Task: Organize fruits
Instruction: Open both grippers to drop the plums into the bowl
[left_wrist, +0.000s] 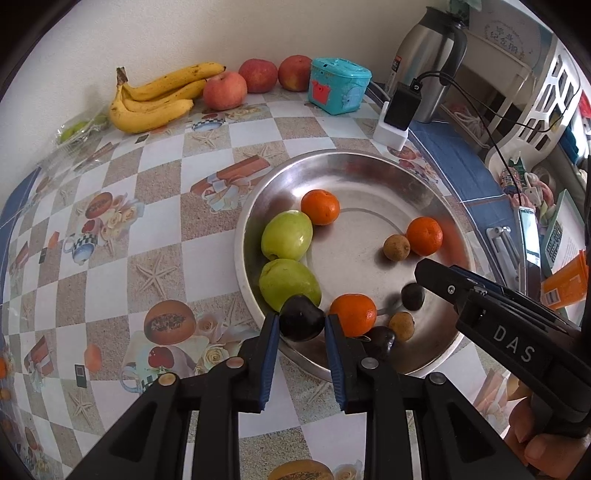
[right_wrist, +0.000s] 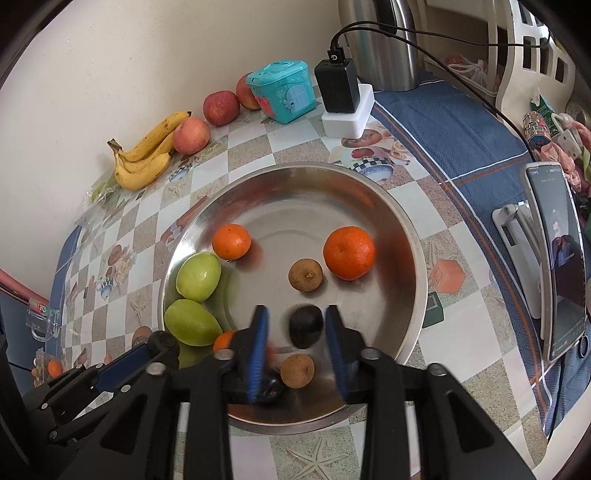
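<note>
Your left gripper (left_wrist: 302, 322) stands narrow around a dark plum (left_wrist: 301, 322) at the near left rim of the steel bowl (left_wrist: 369, 166), pads touching or almost touching it, while your right gripper (right_wrist: 295, 325) is open with a gap on both sides of a second dark fruit (right_wrist: 306, 325) that lies on the near bowl floor, so I judge both fruits are being set down here. The green fruits (left_wrist: 286, 240), oranges (left_wrist: 320, 206) and brown longans (left_wrist: 396, 247) crowd the near and left part, and the far half of the bowl is free. Lift straight up, because the near rim is just below your fingers; the bananas (left_wrist: 155, 99) and apples (left_wrist: 224, 90) wait far away by the wall.
</note>
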